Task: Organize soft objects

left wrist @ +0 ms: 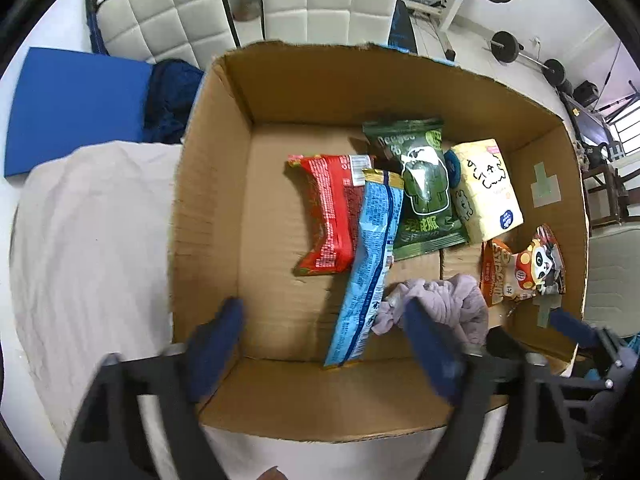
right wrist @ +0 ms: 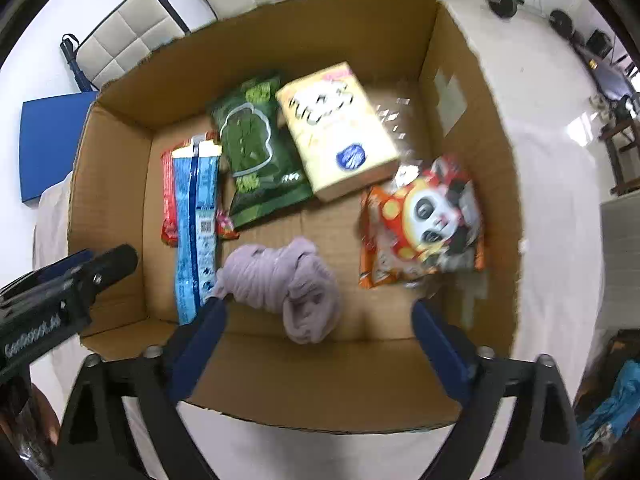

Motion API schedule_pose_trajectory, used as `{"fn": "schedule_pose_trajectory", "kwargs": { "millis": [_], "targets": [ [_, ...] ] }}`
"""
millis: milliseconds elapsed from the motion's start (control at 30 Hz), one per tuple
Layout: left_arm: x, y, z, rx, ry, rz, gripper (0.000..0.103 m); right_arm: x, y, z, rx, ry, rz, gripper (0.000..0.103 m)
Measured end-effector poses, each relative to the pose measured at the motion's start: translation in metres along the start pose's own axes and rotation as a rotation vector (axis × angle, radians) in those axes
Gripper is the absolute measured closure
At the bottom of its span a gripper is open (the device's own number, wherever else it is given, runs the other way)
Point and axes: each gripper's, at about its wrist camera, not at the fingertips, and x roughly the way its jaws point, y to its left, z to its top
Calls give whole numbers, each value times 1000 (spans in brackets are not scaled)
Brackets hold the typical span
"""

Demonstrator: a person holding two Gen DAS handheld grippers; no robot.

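— Both grippers, left (left wrist: 320,316) and right (right wrist: 318,312), gape empty over our cardboard box (left wrist: 208,208).
— We see the lilac cloth (right wrist: 288,284) at lower centre; bare floor lies left of the red packet (left wrist: 328,216).

box (right wrist: 472,128): snack packets (right wrist: 260,148) at back | bundled cloth (right wrist: 288,284) in front | panda packet (right wrist: 424,224) at right

"Deejee" on the green packet (left wrist: 424,184).
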Motion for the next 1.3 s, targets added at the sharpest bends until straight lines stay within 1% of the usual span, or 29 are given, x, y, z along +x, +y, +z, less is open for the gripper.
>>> {"fn": "schedule_pose_trajectory", "kwargs": {
  "millis": [33,133,367,500,600,700,800,867,900,967,1000,1067,1100,1200,1300],
  "targets": [
    [-2,1,-1,-6,-4,0,3,-2,-1,1,-2,-7,-19,0],
    [-9,3,-5,-17,-30,4,3,-7,0,1,-18,-27,-53,0],
    [-28,5,-14,-43,-79,15,3,-23,-1,-8,-19,-37,-71,0],
    [-49,1,-22,-35,-118,22,3,-37,-1,-16,-27,-62,-74,0],
    [-75,-3,-34,-29,-163,14,3,-55,-2,-25,-35,-81,-71,0],
    [-103,-7,-50,-34,-207,3,3,-85,-3,-41,-46,-128,-77,0],
    [-142,-11,-76,-31,-265,-12,3,-128,-6,-64,-44,-186,-57,0],
    [-165,-13,-91,-30,-293,-7,3,-152,-6,-78,-45,-219,-49,0],
    [-179,-14,-101,-30,-317,-14,3,-170,-7,-89,-46,-242,-43,0],
    [-199,-15,-115,-37,-341,-10,3,-195,-7,-103,-48,-272,-33,0],
    [-211,-16,-123,-31,-353,-19,3,-206,-6,-111,-52,-285,-38,0],
    [-228,-19,-135,-26,-370,-15,3,-236,-6,-129,-62,-317,-29,0],
    [-239,-21,-143,-18,-383,-14,3,-244,-6,-135,-64,-325,-27,0],
    [-262,-25,-160,-8,-401,17,3,-276,-5,-160,-74,-350,-17,0],
    [-281,-28,-177,-1,-397,-12,3,-303,-3,-184,-83,-372,-9,0]
  ]
}}
